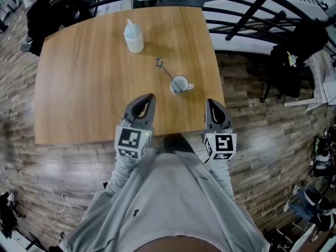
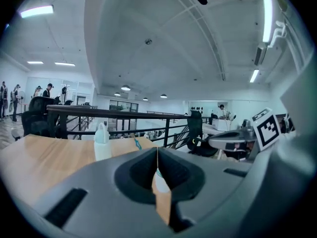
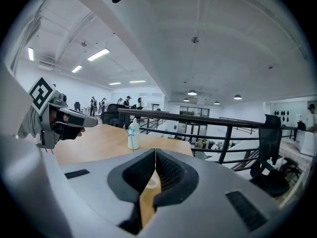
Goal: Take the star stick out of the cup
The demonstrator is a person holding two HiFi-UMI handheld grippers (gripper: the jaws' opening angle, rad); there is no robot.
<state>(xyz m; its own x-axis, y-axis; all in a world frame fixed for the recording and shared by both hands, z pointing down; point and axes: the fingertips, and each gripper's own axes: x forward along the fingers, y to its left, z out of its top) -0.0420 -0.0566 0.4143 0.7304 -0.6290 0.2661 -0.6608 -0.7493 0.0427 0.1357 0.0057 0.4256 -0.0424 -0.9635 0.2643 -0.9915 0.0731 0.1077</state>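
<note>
Grey top [image 1: 173,203]: the person's garment fills the bottom of the head view, and both sleeves run up to the grippers.
Left gripper [image 1: 150,96]: grey, over the table's near edge, left of the cup and apart from it. Its jaws are pressed together with nothing between them.
Right gripper [image 1: 210,102]: grey, by the table's near right corner, apart from the cup. Its jaws meet tip to tip and hold nothing.
Marker cubes [image 1: 133,142]: one on each gripper, printed with black-and-white square code patterns, the only print that can be made out.
Cup [image 1: 179,84]: small and white, upright on the table with its handle to the right, just beyond the two grippers and roughly between them.
Star stick [image 1: 168,72]: its lower end sits in the cup. It leans up and to the left in the head view, with the star end out over the table toward the bottle.
Bottle [image 1: 133,36]: pale, with a tapered top, upright near the table's far side. Any label is too small to read.
Table [image 1: 79,88]: light wood grain.
Railing [image 3: 223,128]: black metal, beyond the table.
Floor [image 1: 252,114]: wood planks.
</note>
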